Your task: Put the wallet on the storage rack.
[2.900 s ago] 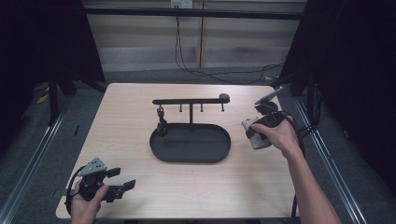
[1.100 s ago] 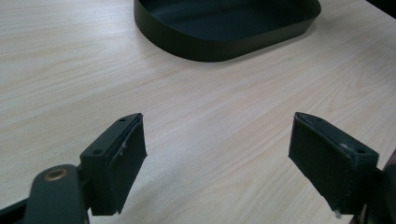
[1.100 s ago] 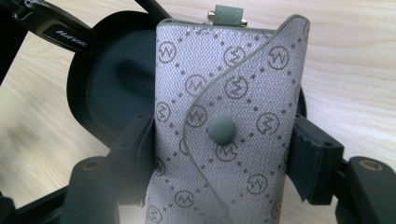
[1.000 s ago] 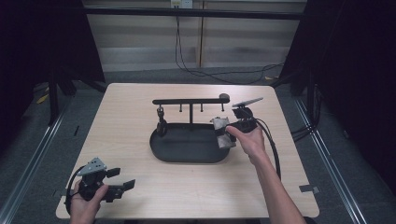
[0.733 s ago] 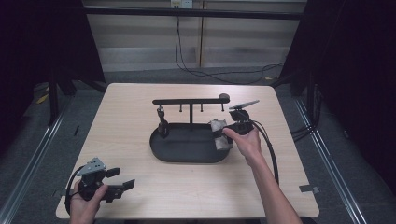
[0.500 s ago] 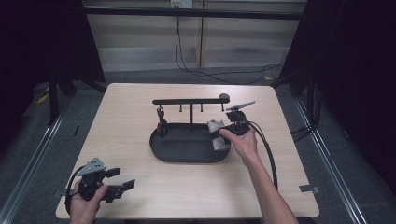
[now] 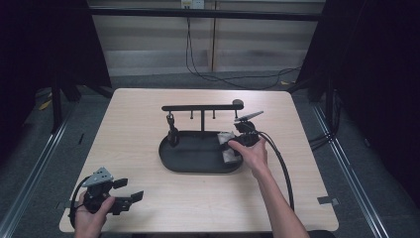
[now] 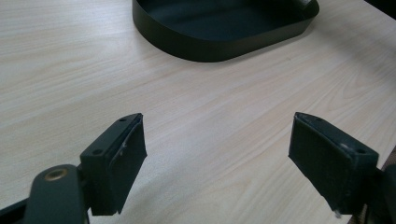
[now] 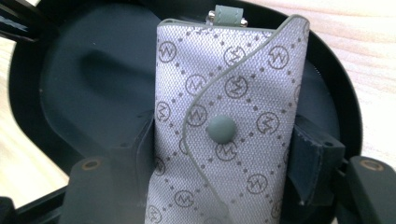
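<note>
Right hand-held gripper clamps the pouch above the tray; released tilted, it could catch the rim. Left hand-held gripper stands apart.

Pale wooden table, floor cables

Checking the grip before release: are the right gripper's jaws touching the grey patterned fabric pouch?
Touching. In the right gripper view, both black jaws of the right gripper press the sides of the grey patterned fabric pouch.
</note>
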### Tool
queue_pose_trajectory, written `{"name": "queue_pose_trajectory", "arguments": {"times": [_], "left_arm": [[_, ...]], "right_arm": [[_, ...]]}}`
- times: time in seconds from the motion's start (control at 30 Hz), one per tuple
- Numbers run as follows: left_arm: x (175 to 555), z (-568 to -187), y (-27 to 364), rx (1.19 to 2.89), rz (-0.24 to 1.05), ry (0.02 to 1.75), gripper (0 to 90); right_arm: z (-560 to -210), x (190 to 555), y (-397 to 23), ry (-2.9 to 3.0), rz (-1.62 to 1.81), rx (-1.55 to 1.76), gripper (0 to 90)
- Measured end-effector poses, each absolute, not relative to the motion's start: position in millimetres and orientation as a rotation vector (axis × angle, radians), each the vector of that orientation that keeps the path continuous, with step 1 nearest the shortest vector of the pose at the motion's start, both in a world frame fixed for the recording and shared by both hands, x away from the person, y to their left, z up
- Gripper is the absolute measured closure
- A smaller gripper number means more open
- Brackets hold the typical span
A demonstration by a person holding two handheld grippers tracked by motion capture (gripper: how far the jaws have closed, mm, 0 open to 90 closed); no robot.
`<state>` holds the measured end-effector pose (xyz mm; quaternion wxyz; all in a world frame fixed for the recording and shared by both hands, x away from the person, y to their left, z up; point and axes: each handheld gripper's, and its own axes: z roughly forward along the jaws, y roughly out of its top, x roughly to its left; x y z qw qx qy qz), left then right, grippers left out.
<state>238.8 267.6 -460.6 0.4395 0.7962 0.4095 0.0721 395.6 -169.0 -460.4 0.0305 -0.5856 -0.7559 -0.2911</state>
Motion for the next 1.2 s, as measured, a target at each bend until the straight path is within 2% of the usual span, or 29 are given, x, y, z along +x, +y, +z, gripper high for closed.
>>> {"name": "queue_pose_trajectory", "arguments": {"times": [0.67,0.93,1.2], "left_arm": [[239,-461,268,1.981,0.176,1.018,18.8],[239,-460,268,1.977,0.176,1.015,18.7],[239,-460,268,1.976,0.175,1.017,18.8]], "right_arm": [[-477,395,-166,-2.369,-0.872,-1.830,29.8],[-476,395,-165,-2.389,-0.865,-1.825,26.3],[-469,393,-166,-2.413,-0.896,-1.847,27.0]]}}
